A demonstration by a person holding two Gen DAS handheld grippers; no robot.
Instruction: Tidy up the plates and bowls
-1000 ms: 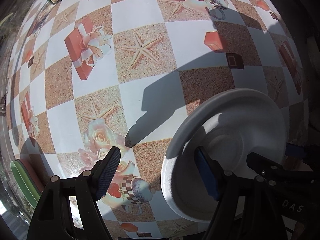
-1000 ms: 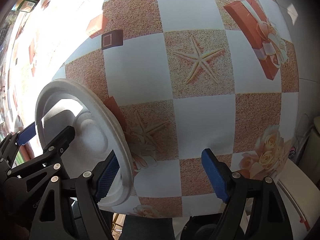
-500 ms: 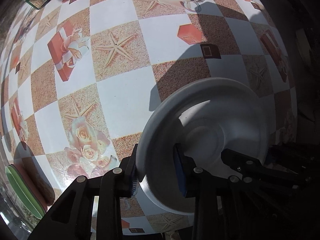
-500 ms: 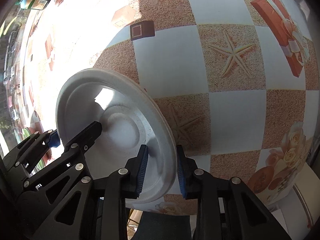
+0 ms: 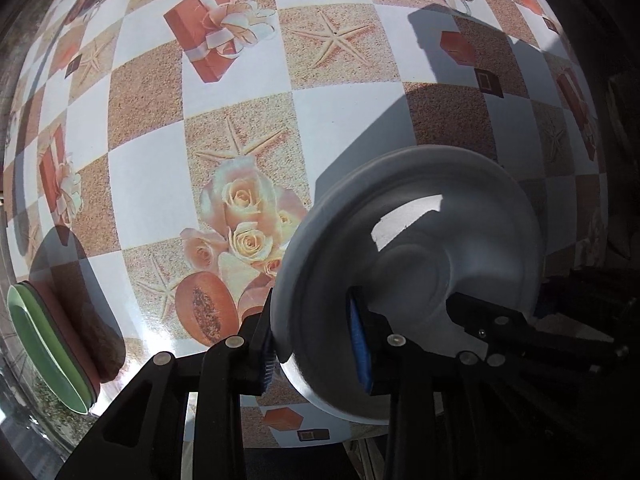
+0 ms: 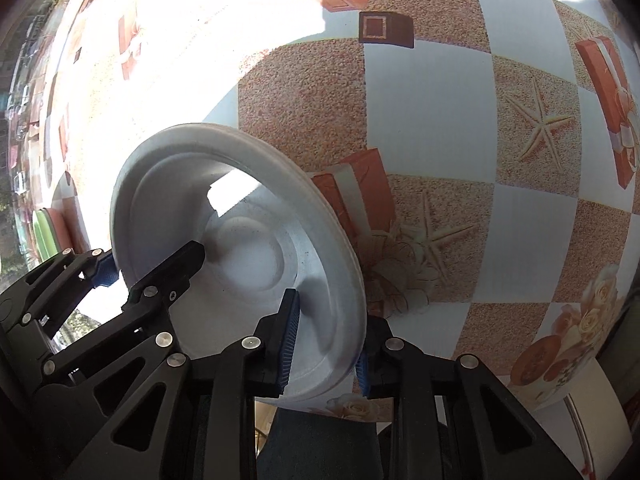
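Nearest the left camera, the left tongs (image 5: 316,344) are clamped on the near rim of a white plate (image 5: 420,240), 1 blue pad outside the rim and 1 inside the well. The right tongs (image 6: 326,344) grip the opposite side of the same rim in the same way, nearly shut with only the rim's thickness between the pads.

Plate position: held off the surface (image 5: 248,92) by both tongs, tipped well away from flat, its hollow side facing both cameras. A raised ring marks the centre of the well.

Handling, as judged:
- Matte, slightly grainy white finish; it looks like a light moulded plate, foam or pulp, though ceramic cannot be ruled out.
- If light, weight is no issue, but hard pinching could dent or crack the thin rim.
- Shape looks stiff; the stepped rim gives the pads a ledge, so slip seems unlikely.
- Best hold: the broad outer lip, at 2 opposite points, as now. The smooth sloping well wall offers poorer purchase.
- With 2 grips on 1 rigid thing, uneven motion would twist it.

Farther off, at the left edge of the checked tablecloth, a stack of 2 plates, green (image 5: 36,344) on orange-pink, lies well apart from the white one. It is a likely place for it.
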